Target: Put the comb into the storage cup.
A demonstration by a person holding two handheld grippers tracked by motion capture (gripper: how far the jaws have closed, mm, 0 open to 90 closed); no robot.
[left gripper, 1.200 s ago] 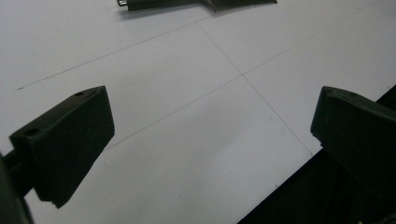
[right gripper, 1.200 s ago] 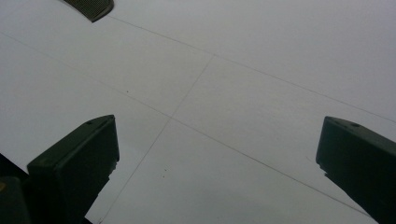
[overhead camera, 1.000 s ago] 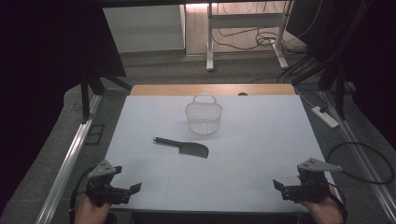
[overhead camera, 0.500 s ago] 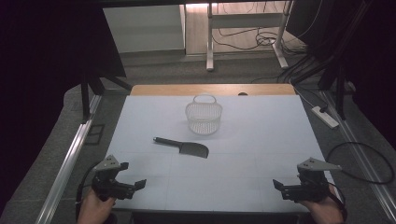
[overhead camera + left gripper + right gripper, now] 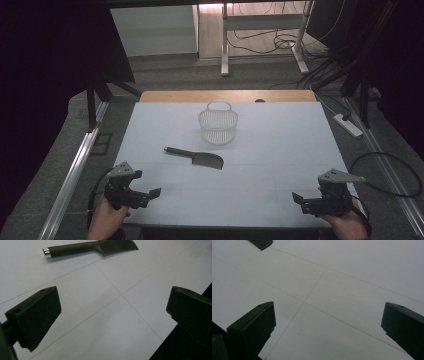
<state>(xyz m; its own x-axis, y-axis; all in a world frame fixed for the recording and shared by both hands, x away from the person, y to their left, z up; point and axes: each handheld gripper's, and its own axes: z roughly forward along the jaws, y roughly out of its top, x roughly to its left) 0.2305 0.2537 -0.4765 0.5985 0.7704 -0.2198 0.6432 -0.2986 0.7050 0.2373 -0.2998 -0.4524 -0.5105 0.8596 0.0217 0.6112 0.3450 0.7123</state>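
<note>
Basket (image 5: 218, 125) behind comb (image 5: 196, 157); both tongs wide, table (image 5: 280, 150) between bare.

Dark comb (image 5: 196, 157) flat, mid-table

High view: fixed above the near edge, facing forward and down, far enough off to take in the whole white table (image 5: 280, 150), the floor beyond, and both hands at the bottom corners. Left gripper view: riding low on the left gripper (image 5: 145, 194) at the near left corner, close over the tabletop, aimed far and rightward between two wide-set black jaws. Right gripper view: riding low on the right gripper (image 5: 303, 202) at the near right corner, aimed far and leftward. Shared by all three: the dark comb (image 5: 196, 157) at the table's middle, whole up top from the left (image 5: 92, 246), a mere corner from the right (image 5: 261, 243).
</note>
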